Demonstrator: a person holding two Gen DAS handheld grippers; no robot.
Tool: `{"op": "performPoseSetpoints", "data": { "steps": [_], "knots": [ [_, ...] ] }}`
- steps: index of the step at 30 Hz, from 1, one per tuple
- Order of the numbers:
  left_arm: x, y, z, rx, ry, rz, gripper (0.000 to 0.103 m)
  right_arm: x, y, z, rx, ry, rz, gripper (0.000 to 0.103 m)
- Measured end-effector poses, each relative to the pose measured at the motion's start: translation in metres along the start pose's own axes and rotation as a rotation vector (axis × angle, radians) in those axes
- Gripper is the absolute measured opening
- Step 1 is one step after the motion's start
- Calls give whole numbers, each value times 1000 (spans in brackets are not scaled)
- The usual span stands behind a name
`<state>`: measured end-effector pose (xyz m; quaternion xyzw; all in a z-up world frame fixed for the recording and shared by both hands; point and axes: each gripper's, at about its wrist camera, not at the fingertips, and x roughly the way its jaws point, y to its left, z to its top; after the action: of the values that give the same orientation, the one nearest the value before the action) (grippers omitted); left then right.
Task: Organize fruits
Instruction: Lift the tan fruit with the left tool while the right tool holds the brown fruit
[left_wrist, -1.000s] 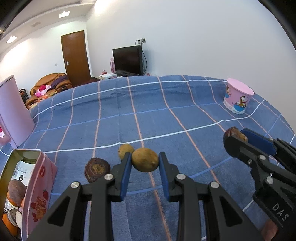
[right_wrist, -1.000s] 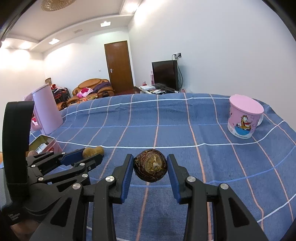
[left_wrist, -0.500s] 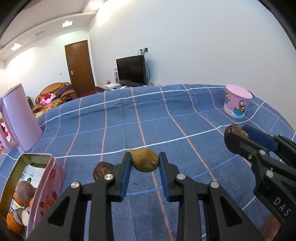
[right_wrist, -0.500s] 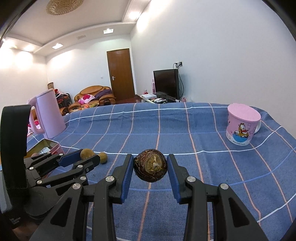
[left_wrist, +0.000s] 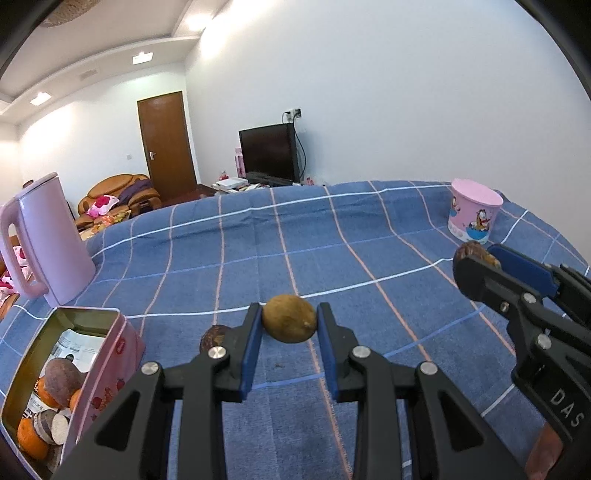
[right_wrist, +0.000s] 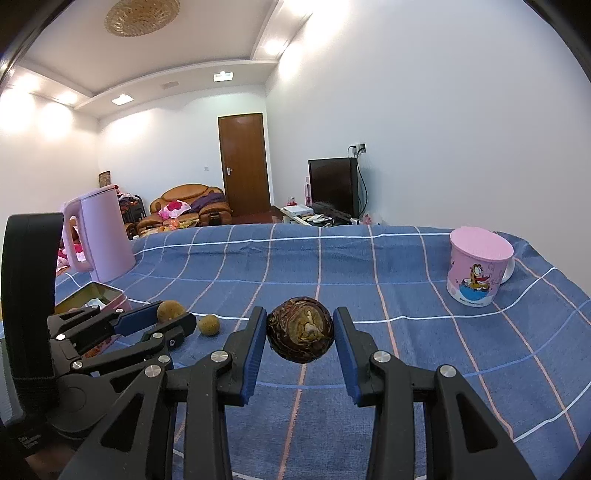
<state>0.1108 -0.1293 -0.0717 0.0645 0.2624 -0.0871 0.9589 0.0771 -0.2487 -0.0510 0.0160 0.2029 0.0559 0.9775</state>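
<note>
— How many fruits were out of the tin?

— Four. The left gripper (left_wrist: 289, 325) was clamped on a tan fruit (left_wrist: 289, 323), held above the blue checked cloth (left_wrist: 369, 240). The right gripper (right_wrist: 300, 332) pinched a dark wrinkled fruit (right_wrist: 300, 331). One small tan fruit (right_wrist: 209, 325) and one dark fruit (left_wrist: 213, 336) lay on the cloth.

— And containers?

— One open pink tin (left_wrist: 107, 354) at the left holding several fruits, one pink kettle (left_wrist: 48, 236), one pink cup (left_wrist: 472, 214).
</note>
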Motion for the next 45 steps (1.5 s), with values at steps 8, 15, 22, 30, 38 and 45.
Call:
{"op": "performPoseSetpoints", "data": {
  "steps": [8, 15, 22, 30, 38, 45],
  "knots": [
    [-8, 1, -1, -3, -33, 15, 31, -5, 4, 0, -20, -30, 0, 39],
    [-16, 5, -3, -12, -65, 35, 31, -12, 6, -1, -28, -58, -2, 39],
    [-24, 7, -5, -12, -102, 58, 31, -18, 13, -1, -55, -87, -8, 39],
    [-30, 9, -6, -23, -128, 76, 31, -20, 13, -2, -62, -106, -16, 39],
    [-33, 12, -8, -24, -134, 84, 31, -20, 14, -2, -67, -109, -15, 39],
    [-39, 16, -11, -19, -139, 84, 31, -17, 20, -2, -73, -90, -6, 39]
  ]
}}
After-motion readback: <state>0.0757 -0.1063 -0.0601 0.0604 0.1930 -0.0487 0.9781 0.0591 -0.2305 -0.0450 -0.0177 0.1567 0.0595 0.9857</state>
